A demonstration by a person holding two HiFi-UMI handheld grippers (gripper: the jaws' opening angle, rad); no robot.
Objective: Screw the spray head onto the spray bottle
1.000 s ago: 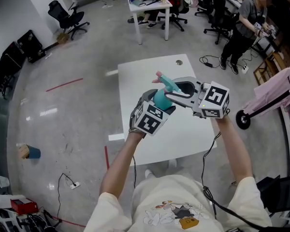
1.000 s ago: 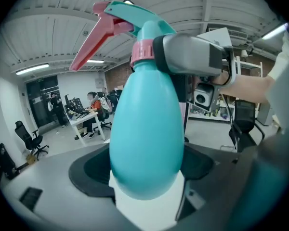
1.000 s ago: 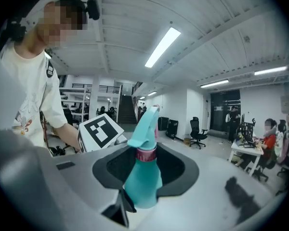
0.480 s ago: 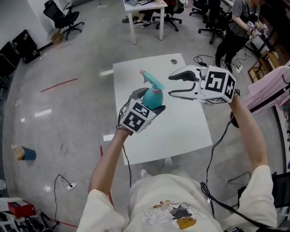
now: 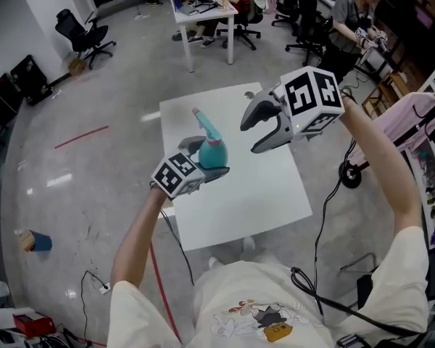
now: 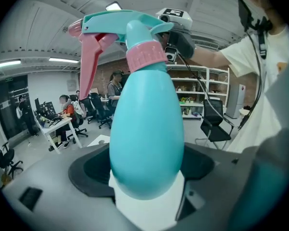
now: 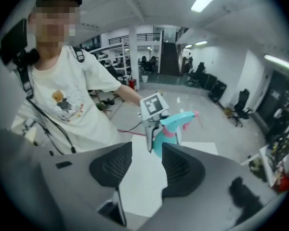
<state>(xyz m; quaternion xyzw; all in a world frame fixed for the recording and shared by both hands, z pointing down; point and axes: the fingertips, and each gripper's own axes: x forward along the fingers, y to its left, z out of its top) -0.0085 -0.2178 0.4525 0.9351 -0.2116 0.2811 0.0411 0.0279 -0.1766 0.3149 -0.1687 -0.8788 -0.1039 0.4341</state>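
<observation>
My left gripper [image 5: 212, 171] clasps the spray bottle [image 5: 213, 153], spray head [image 5: 205, 127] on, near the table's [image 5: 261, 194] left edge; my right gripper [image 5: 248, 136], its 2 jaws just opened, holds nothing.

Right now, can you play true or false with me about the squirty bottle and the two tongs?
1. The left tongs grip the teal spray bottle. True.
2. The right tongs are squeezing the spray head. False: they have just been opening, hold nothing and stand apart from the bottle.
3. The spray head sits on top of the bottle's neck. True.
4. The trigger is green. False: it is pink.
</observation>
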